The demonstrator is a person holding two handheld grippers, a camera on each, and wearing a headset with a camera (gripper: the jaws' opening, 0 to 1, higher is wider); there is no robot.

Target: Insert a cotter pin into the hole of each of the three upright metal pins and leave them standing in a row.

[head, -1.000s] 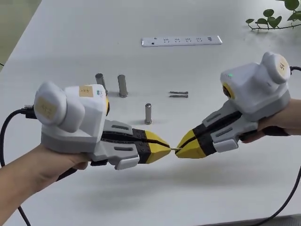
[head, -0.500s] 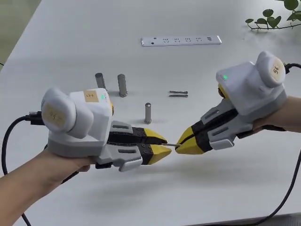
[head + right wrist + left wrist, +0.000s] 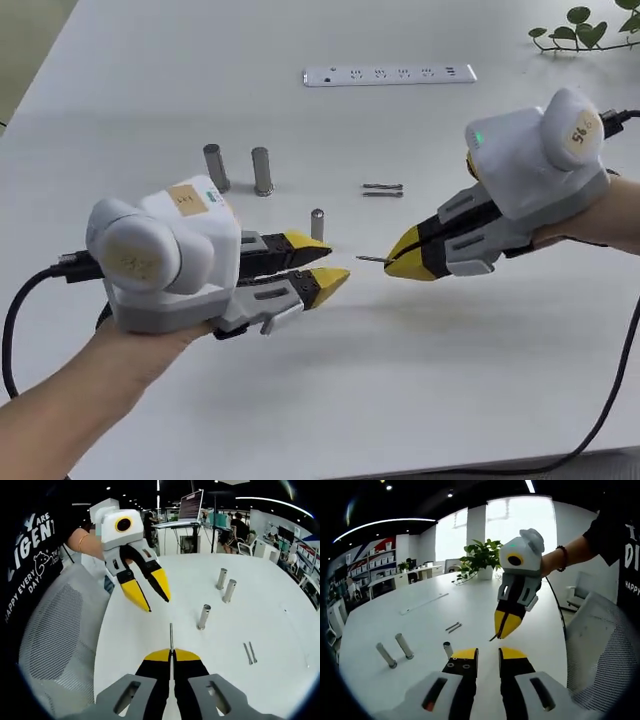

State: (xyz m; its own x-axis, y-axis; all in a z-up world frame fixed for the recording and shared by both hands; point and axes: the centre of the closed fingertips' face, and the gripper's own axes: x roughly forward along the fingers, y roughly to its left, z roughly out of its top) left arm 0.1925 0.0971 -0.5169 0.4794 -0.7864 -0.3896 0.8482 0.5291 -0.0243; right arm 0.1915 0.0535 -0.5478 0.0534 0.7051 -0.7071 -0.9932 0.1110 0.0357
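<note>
We grip the thin steel cotter pin (image 3: 372, 259) in our yellow-tipped right gripper (image 3: 392, 262), its jaws closed on it, tip pointing at our yellow-tipped left gripper (image 3: 335, 258), jaws apart and empty, near the short grey upright metal pin (image 3: 317, 225) on the white table (image 3: 450, 340).

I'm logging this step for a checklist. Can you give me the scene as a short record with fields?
left hand-held gripper: open, empty
right hand-held gripper: shut on cotter pin
upright metal pins: three, standing; two side by side, one apart
spare cotter pins: two, lying side by side
</note>
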